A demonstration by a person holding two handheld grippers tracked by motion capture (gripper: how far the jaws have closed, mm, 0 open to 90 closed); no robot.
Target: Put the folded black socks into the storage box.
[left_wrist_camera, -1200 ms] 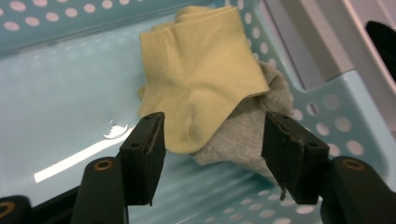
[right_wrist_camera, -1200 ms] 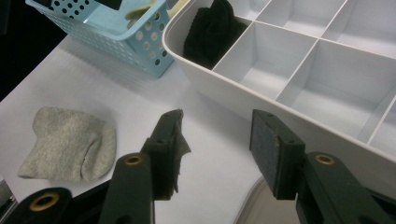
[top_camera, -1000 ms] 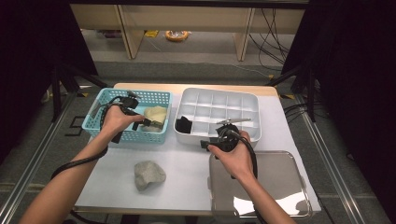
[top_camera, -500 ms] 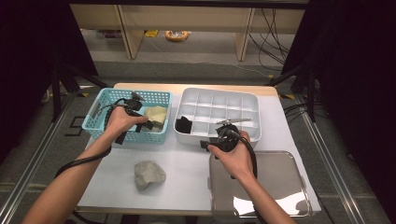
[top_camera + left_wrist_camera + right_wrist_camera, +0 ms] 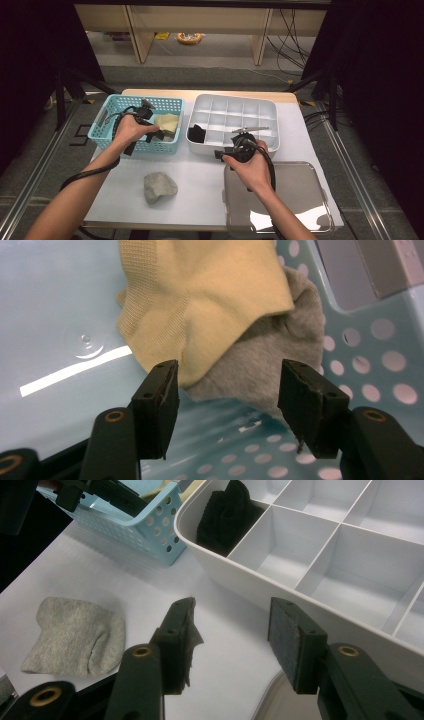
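A crumpled yellow sock (image 5: 200,300) lies on a grey sock (image 5: 270,365) inside the blue basket (image 5: 380,370).

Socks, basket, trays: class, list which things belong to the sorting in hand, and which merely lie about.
In the job:
yellow sock
grey sock in the basket
blue basket
white divided tray
black sock
grey sock on the table
left gripper, open

Lying about:
metal tray
orange object on the floor

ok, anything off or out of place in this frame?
Two things. A grey sock lies loose on the table, outside both the blue basket and the white divided tray. And the right gripper, open and empty, has a frayed pad on one jaw, its edge torn and peeling.
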